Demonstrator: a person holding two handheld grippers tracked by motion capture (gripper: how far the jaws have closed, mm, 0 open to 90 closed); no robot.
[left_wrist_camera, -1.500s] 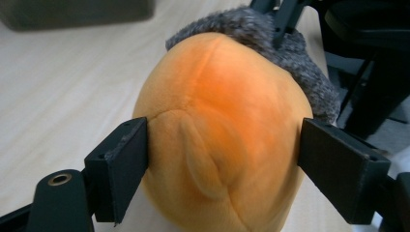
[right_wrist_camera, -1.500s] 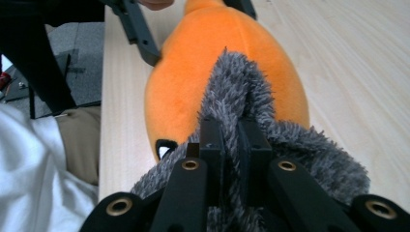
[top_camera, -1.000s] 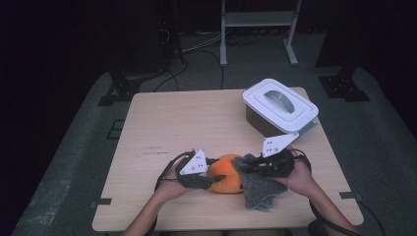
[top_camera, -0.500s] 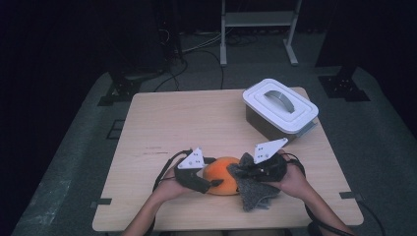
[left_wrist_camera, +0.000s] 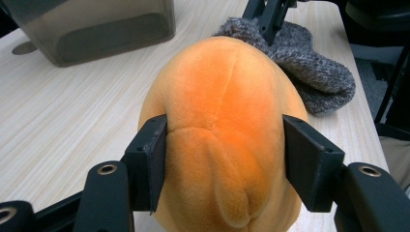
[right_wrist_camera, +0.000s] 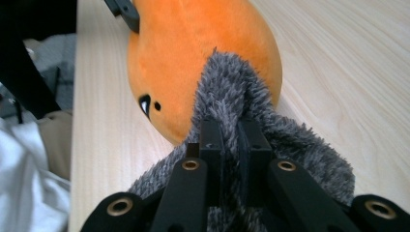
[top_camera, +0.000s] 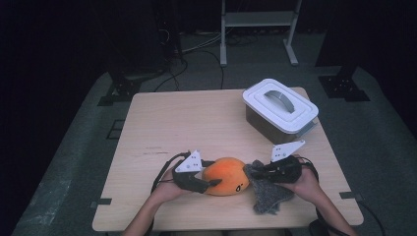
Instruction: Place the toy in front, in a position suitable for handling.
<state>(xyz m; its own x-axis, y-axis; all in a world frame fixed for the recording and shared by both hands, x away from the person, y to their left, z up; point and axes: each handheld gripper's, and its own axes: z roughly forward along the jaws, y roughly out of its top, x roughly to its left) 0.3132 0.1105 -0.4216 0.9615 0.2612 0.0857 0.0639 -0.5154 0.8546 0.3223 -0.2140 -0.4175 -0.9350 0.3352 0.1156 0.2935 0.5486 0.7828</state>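
Observation:
An orange plush toy (top_camera: pixel 226 176) with a small black face mark lies on the wooden table (top_camera: pixel 187 123) near its front edge. My left gripper (top_camera: pixel 210 173) holds it from the left. In the left gripper view the two pads (left_wrist_camera: pixel 157 154) dent the toy's (left_wrist_camera: pixel 222 96) sides. These jaws have just been closing with the toy between them. A grey fuzzy cloth (top_camera: pixel 268 194) lies against the toy's right side. My right gripper (top_camera: pixel 255 169) is shut on its upper edge. In the right gripper view the cloth (right_wrist_camera: pixel 290 145) is pinched between the closed jaws (right_wrist_camera: pixel 231 130), against the toy (right_wrist_camera: pixel 193 58).
A dark plastic box with a white handled lid (top_camera: pixel 279 103) stands at the table's far right and also appears in the left gripper view (left_wrist_camera: pixel 96 24). Bare tabletop stretches across the left and middle. A metal stand and cables sit on the floor behind.
My right gripper has sunk and shifted slightly right with the grey cloth, which now rests lower on the table. The left gripper and the toy have stayed in place.

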